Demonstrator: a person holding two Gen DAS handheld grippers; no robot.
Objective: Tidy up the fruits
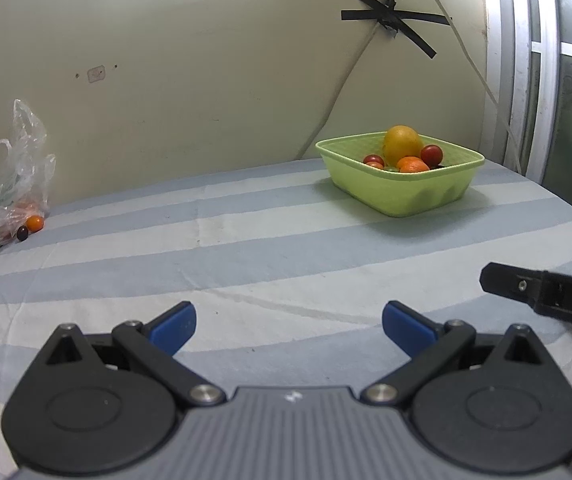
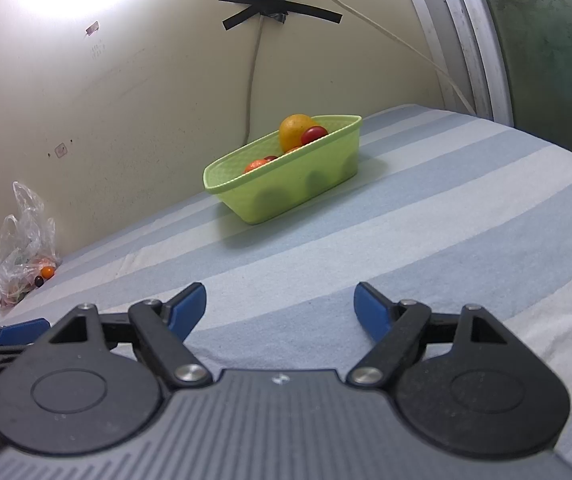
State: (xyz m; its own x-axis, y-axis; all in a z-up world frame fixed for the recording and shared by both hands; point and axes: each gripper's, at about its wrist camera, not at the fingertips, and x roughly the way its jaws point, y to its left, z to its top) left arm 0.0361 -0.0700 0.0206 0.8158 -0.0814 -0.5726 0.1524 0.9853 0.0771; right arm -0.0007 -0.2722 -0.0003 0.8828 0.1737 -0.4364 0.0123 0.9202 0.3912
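- The left gripper (image 1: 289, 328) hangs low over the blue-and-white striped cloth (image 1: 246, 248), its blue-padded jaws spread wide with nothing between them; the right gripper (image 2: 280, 312) is likewise agape and empty
- The light green plastic basket (image 1: 397, 196) sits at the far side near the wall; it holds a large yellow-orange citrus (image 1: 402, 144), a small orange mandarin (image 1: 413, 165) and red cherry tomatoes (image 1: 431, 154)
- A crumpled clear plastic bag (image 1: 6, 184) lies far left, well apart from the basket; a small orange fruit (image 1: 34, 223) and a dark round fruit (image 1: 22, 233) rest just beside it

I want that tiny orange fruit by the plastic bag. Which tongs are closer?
Left tongs. The small orange fruit lies ahead to their left; the right tongs sit farther right.
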